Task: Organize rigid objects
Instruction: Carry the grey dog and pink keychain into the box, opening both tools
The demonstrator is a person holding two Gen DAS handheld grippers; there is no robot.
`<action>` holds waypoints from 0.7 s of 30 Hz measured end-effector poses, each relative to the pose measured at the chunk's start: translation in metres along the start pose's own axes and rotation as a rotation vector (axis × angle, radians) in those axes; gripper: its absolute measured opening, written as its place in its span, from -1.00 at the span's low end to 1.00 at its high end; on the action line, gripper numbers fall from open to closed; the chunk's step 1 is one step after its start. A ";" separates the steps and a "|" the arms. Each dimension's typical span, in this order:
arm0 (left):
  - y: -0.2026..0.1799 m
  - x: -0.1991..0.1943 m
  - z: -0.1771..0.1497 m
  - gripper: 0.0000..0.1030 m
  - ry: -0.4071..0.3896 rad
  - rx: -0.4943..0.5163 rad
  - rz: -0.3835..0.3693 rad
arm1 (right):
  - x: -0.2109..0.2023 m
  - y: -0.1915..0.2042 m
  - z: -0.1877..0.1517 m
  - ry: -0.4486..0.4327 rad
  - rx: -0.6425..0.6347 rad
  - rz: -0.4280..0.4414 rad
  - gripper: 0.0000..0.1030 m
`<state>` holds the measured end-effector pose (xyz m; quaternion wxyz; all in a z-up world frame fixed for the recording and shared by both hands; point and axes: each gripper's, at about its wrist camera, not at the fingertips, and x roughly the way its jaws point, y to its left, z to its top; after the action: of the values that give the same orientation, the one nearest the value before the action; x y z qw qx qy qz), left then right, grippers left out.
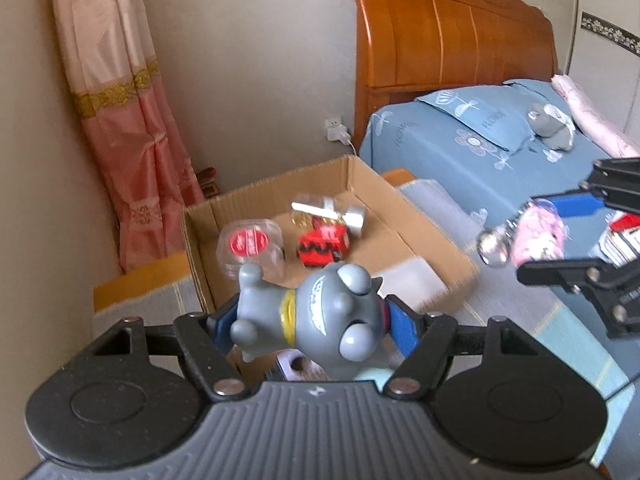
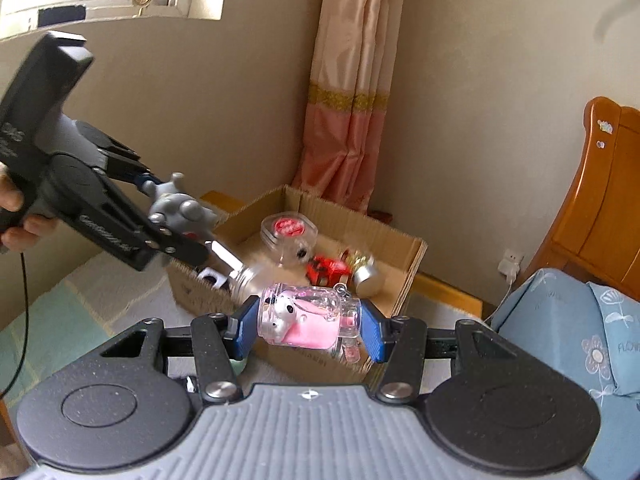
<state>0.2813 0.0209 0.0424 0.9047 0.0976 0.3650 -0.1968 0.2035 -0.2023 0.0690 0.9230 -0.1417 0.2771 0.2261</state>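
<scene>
Already stowed in the cardboard box (image 1: 420,216), centre of frame: clear tub with red lid (image 1: 248,244), red toy car (image 1: 323,245), a silver-capped piece, blurred, perhaps a bottle.

In transit, lower centre: grey cat figurine (image 1: 316,316), clamped in my left claw (image 1: 308,320), jaws partway closed on its sides.

In transit, right edge: clear jar with pink-and-white dog charm (image 2: 308,316), pinched end to end in my right claw (image 2: 310,328).

Outstanding: both items appear short of the box, unreleased.
</scene>
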 end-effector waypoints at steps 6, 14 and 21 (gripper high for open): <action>0.012 0.031 0.023 0.41 0.011 -0.017 0.044 | 0.012 -0.013 0.018 -0.012 0.020 0.003 0.11; 0.029 0.065 0.019 0.85 0.035 -0.087 0.097 | 0.028 -0.016 0.030 -0.014 0.013 -0.003 0.11; 0.036 0.055 0.005 0.86 0.041 -0.113 0.078 | 0.040 -0.019 0.035 0.001 0.020 0.005 0.11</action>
<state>0.3360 0.0358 0.0084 0.9081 0.0648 0.3899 -0.1383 0.2578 -0.1913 0.0765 0.9237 -0.1319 0.2799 0.2257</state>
